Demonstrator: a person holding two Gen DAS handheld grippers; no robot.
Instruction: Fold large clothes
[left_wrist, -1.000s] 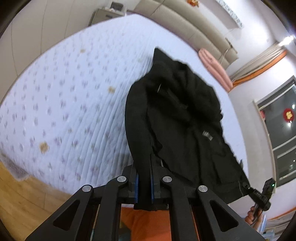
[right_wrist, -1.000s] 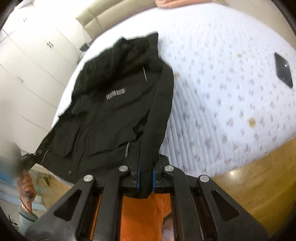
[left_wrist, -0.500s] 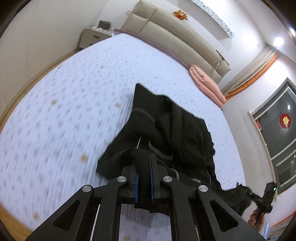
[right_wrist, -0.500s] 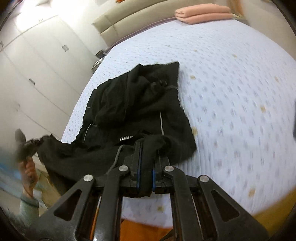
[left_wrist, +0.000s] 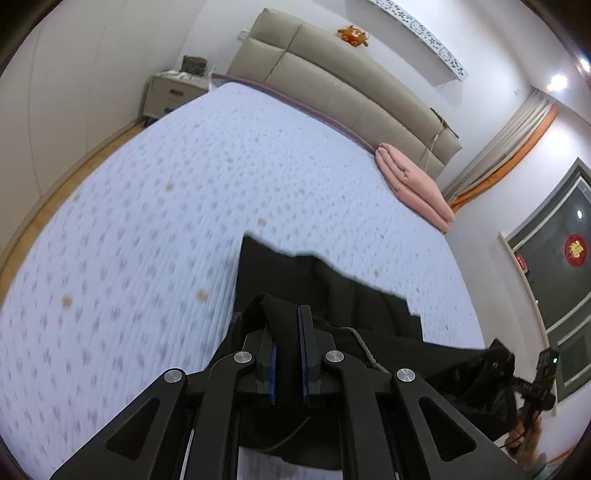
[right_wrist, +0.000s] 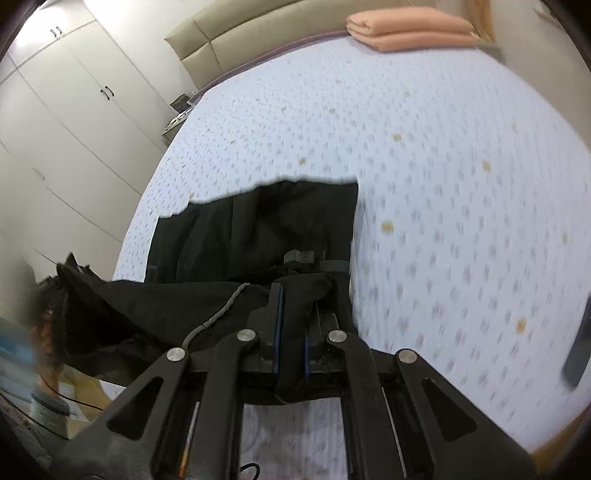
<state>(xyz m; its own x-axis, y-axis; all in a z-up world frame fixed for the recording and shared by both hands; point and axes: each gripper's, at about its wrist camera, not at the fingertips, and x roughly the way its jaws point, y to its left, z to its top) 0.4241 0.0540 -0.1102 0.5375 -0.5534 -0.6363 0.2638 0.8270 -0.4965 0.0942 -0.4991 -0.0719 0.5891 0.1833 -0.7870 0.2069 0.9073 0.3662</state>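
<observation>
A large black jacket (left_wrist: 332, 295) lies on the white patterned bed (left_wrist: 147, 221), its far part flat and its near edge lifted. My left gripper (left_wrist: 287, 332) is shut on a fold of its near edge. In the right wrist view the jacket (right_wrist: 277, 229) spreads ahead with a grey drawstring at the left. My right gripper (right_wrist: 291, 317) is shut on another bunch of the same near edge. Each gripper shows at the edge of the other's view, with the cloth stretched between them.
A folded pink blanket (left_wrist: 413, 184) lies at the head of the bed by the beige headboard (left_wrist: 332, 74). A nightstand (left_wrist: 173, 92) stands at the far left. White wardrobes (right_wrist: 74, 129) line the wall. A dark flat object (right_wrist: 580, 343) lies on the bed at right.
Both grippers have carried the jacket's near edge forward over the bed. The jacket went from hanging spread out to lying doubled on the mattress, and the cameras now sit low over it.
</observation>
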